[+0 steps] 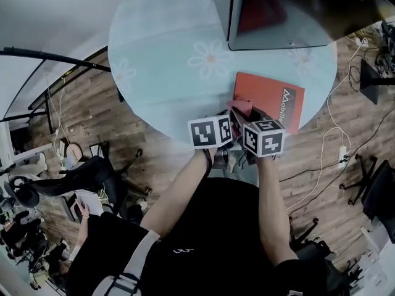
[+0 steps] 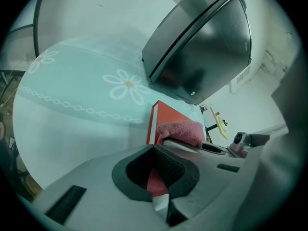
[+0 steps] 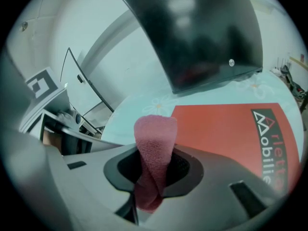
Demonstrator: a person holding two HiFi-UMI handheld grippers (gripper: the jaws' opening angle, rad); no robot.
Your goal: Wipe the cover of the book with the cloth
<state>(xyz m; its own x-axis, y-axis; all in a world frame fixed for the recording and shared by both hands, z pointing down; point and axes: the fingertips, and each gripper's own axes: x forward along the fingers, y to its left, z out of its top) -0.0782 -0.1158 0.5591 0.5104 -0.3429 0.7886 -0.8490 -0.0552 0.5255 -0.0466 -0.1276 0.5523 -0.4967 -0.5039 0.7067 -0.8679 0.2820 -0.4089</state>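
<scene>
At the near edge of the round table (image 1: 166, 54), the red book (image 1: 268, 100) lay flat, cover up, with white lettering along one side of the cover. The pink cloth (image 3: 155, 143) stood over the book's near end, just beside the spine. The right gripper (image 3: 154, 171) was clamped on the cloth: a twisted length ran down between its jaws, and a folded end rose above them over the red cover. The left gripper (image 2: 156, 176) sat close beside the right one, its jaws drawn together on a small pinkish-red piece that appeared to be another part of the same cloth. Both grippers were held low at the table edge, their marker cubes side by side and nearly touching in the head view. Behind the book, a dark monitor (image 1: 278, 11) stood on the pale blue tablecloth, which carried a white daisy print (image 1: 211, 57). Wood flooring (image 1: 92, 116) surrounded the table, with cables (image 1: 327, 159) trailing at the right.
</scene>
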